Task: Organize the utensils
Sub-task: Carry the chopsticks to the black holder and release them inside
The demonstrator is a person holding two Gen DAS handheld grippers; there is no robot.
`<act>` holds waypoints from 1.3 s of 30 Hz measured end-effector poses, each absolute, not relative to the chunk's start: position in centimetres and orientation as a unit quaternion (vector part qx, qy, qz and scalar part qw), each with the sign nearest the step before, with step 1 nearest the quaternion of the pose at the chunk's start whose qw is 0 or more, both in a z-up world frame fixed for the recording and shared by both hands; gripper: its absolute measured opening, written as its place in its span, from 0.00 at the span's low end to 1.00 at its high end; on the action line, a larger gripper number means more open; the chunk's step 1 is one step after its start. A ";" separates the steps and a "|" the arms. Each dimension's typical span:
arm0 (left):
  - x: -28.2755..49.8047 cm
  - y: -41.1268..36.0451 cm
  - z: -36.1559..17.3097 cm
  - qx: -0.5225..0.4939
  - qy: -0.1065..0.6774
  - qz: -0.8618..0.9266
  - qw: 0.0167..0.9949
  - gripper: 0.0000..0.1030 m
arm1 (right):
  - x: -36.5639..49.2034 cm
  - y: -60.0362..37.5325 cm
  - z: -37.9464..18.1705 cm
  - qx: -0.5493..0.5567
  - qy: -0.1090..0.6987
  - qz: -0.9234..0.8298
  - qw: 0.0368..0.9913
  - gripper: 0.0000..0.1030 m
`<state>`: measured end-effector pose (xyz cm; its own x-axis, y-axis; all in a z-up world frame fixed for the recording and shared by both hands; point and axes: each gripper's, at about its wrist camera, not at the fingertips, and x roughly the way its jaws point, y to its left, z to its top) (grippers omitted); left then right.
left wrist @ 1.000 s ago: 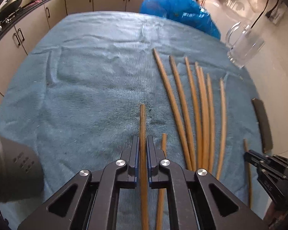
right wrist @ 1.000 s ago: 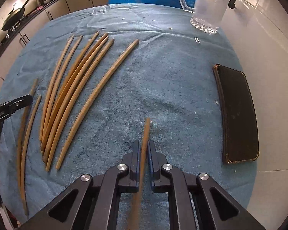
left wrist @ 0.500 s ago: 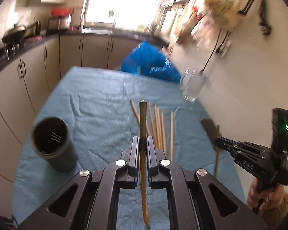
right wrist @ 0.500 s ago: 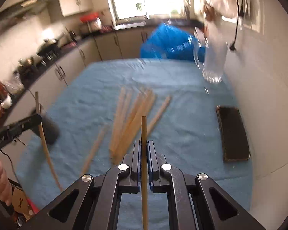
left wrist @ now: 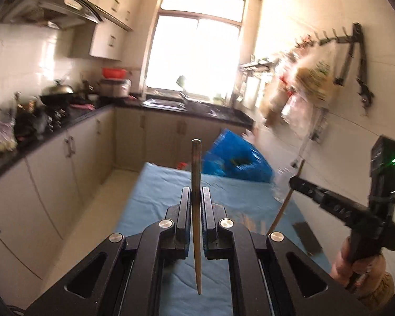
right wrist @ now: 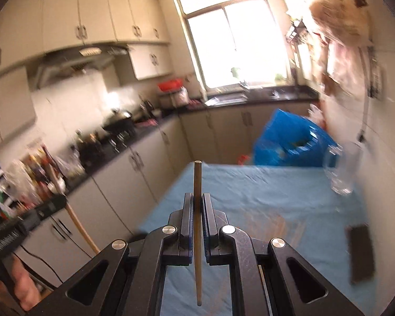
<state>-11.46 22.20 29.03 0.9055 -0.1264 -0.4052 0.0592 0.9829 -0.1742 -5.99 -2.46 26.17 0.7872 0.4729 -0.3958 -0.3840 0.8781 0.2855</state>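
Note:
My left gripper (left wrist: 196, 193) is shut on a wooden chopstick (left wrist: 196, 163) that stands upright between its pads, high above the blue towel (left wrist: 155, 197). My right gripper (right wrist: 197, 197) is likewise shut on another upright chopstick (right wrist: 197, 181). In the left wrist view the right gripper (left wrist: 293, 181) shows at the right with its chopstick (left wrist: 283, 205) hanging down. In the right wrist view the left gripper (right wrist: 59, 201) shows at the left with its chopstick (right wrist: 77, 221). Several loose chopsticks (right wrist: 279, 226) lie blurred on the towel. No utensil holder is in view.
A glass mug (right wrist: 339, 171) stands at the towel's far right, with a black flat case (right wrist: 360, 252) nearer along the right edge. A blue plastic bag (right wrist: 289, 142) sits beyond the table's far end. Kitchen cabinets (left wrist: 73, 163) run along the left.
Both grippers have risen and tipped up, from looking down at the towel to looking across the kitchen. Each still holds its chopstick. The black cup at the left has dropped out of view.

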 end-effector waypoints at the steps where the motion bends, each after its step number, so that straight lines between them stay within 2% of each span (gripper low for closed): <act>1: -11.3 22.8 29.4 -0.078 0.210 -0.040 0.974 0.06 | -5.4 -1.3 27.0 0.103 0.225 0.239 0.939 0.06; 5: -9.1 24.9 29.6 -0.081 0.211 -0.011 0.974 0.06 | -3.7 2.0 28.6 0.121 0.214 0.270 0.931 0.06; 10: -6.0 26.6 27.8 -0.091 0.223 0.014 0.970 0.06 | -1.4 6.3 27.9 0.116 0.224 0.286 0.924 0.06; 21: -0.7 28.1 19.4 -0.117 0.305 0.030 0.945 0.06 | 3.9 10.5 18.5 0.084 0.336 0.271 0.898 0.06; 27: -0.3 27.8 17.4 -0.103 0.317 0.044 0.942 0.06 | 5.7 10.0 15.3 0.096 0.367 0.270 0.885 0.07; 33: -0.7 26.9 16.9 -0.082 0.316 0.055 0.944 0.07 | 6.3 10.4 14.5 0.106 0.374 0.270 0.881 0.08; 35: -0.8 26.8 16.9 -0.079 0.316 0.056 0.944 0.10 | 6.4 10.4 14.4 0.108 0.376 0.272 0.879 0.08; 37: -1.1 26.8 16.9 -0.078 0.314 0.061 0.944 0.26 | 6.3 10.4 14.5 0.108 0.375 0.272 0.880 0.09; 39: -1.5 26.8 17.2 -0.075 0.306 0.065 0.947 0.32 | 6.3 10.1 14.7 0.109 0.372 0.270 0.881 0.13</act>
